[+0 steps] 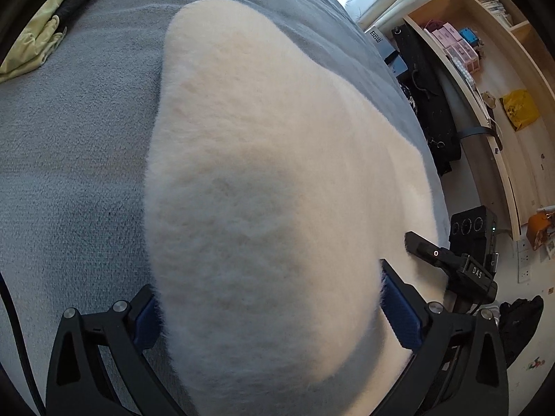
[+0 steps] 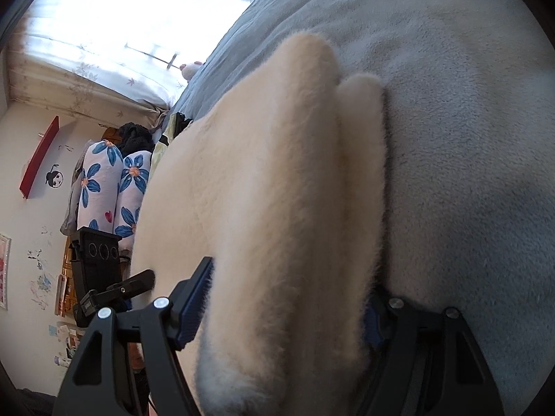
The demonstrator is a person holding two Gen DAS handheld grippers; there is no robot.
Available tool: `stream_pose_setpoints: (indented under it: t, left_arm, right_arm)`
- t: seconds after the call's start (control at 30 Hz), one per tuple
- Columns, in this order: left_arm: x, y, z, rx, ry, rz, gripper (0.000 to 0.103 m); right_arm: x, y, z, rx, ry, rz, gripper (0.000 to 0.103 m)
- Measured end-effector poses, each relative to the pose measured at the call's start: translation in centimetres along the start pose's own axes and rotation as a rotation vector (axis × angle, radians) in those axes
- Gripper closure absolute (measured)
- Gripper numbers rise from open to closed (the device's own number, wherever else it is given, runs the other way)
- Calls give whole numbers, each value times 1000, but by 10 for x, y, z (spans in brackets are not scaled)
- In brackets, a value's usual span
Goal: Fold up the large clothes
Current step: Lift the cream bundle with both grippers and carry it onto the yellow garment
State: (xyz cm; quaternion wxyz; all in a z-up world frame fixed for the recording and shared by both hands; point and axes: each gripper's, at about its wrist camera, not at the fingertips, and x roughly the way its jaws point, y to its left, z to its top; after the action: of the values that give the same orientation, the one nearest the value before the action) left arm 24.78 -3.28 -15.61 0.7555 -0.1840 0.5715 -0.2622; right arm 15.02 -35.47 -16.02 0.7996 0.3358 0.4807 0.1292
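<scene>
Right now your left hand-held gripper [image 1: 270,312] stands with its jaws spread as wide as they go, straddling the near end of the cream fleece garment [image 1: 263,159]. Its blue pads [image 1: 402,315] sit at either side of the fluffy fabric, but whether they press on it you cannot tell from the left wrist view. That garment lies on the grey blanket [image 1: 76,131] covering the bed, stretching away from you across the blanket toward its far edge. Beyond the garment, at the blanket's far left corner, a pale green and black piece of clothing [image 1: 38,45] lies crumpled. To the right of the garment, off the bed, wooden shelving [image 1: 485,52] holds small boxes.

Your right hand-held gripper [image 2: 291,308] has its jaws at a middling width, set around a thick folded ridge of the cream fleece garment [image 2: 270,187]; a second, narrower fold lies just beside that ridge on the right. The left blue pad [image 2: 194,308] touches the pile; the right one is mostly buried in it. Left of the garment, past the bed's edge, flowered cushions [image 2: 114,190] stand against the wall under a bright curtained window [image 2: 131,17].
</scene>
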Motion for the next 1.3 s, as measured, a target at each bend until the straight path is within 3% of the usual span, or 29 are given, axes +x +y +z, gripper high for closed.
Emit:
stream_pose_setpoints:
  t: [0.17,0.3,0.43,0.6,1.0,1.3]
  left_arm:
    - [-2,-15,1,28,-38,70,4]
    - [-11,-36,-4,83,-105,161,15]
    - [-26,-50,-8,130,-163,224,25]
    - [-48,-59,-12,149,-182,253,28]
    - [-134,-6,-67,100,-198,304,29]
    - [-212,44,-83,57,-249,349,29]
  right_arm:
    - [-2,9,-1,-21,-1,-31,49]
    - [-6,31,-3,-69,-11,-107,57]
    - [-12,61,-8,-131,-36,-169,59]
    - [-16,98,-20,-199,-43,-209,60]
    - [9,168,-64,-275,26,-186,60]
    - [46,244,-85,-343,55,-122,61]
